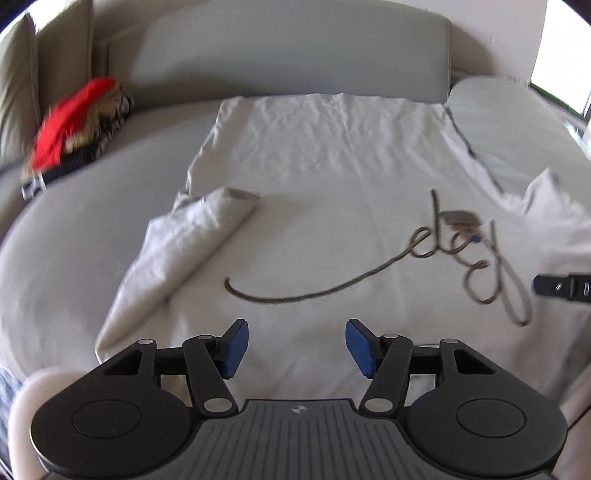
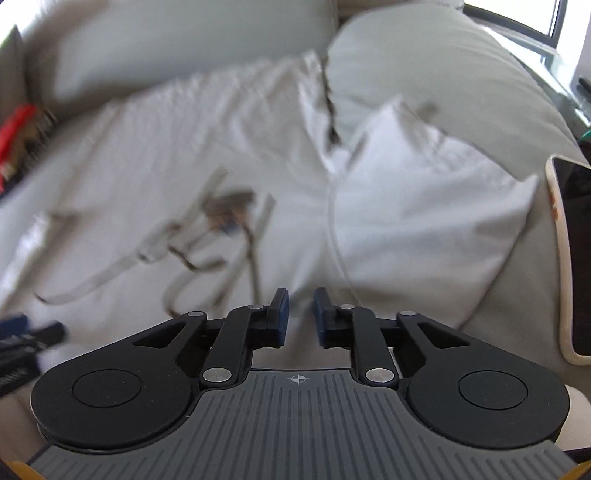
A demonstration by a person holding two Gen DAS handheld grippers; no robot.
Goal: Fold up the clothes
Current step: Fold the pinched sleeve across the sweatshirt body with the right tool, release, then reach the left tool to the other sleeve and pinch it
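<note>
While the white cotton T-shirt (image 1: 332, 177) lies spread flat over the grey upholstered sofa seat (image 1: 74, 236), its printed script (image 1: 461, 258) facing up, the left gripper (image 1: 296, 347) hovers over the near hem with its blue-padded jaws wide apart and nothing between them. One sleeve (image 1: 192, 236) is folded inward across the body on the left, leaving a diagonal edge; the far hem runs just below the backrest cushion (image 1: 288, 55). On the other side, a loose sleeve (image 2: 424, 206) bunches up against the pale grey pillow (image 2: 443, 74). The right gripper (image 2: 300, 317) hangs above the shirt near that sleeve seam, jaws narrow with a small gap, holding nothing; its view is blurred. Bare seat fabric stays open to the left of the shirt. A heap of red and patterned clothes (image 1: 77, 129) sits well apart in the far left corner. A phone in a cream case (image 2: 569, 258) rests at the right edge, and a bright window (image 2: 517, 14) shows behind the pillow.
</note>
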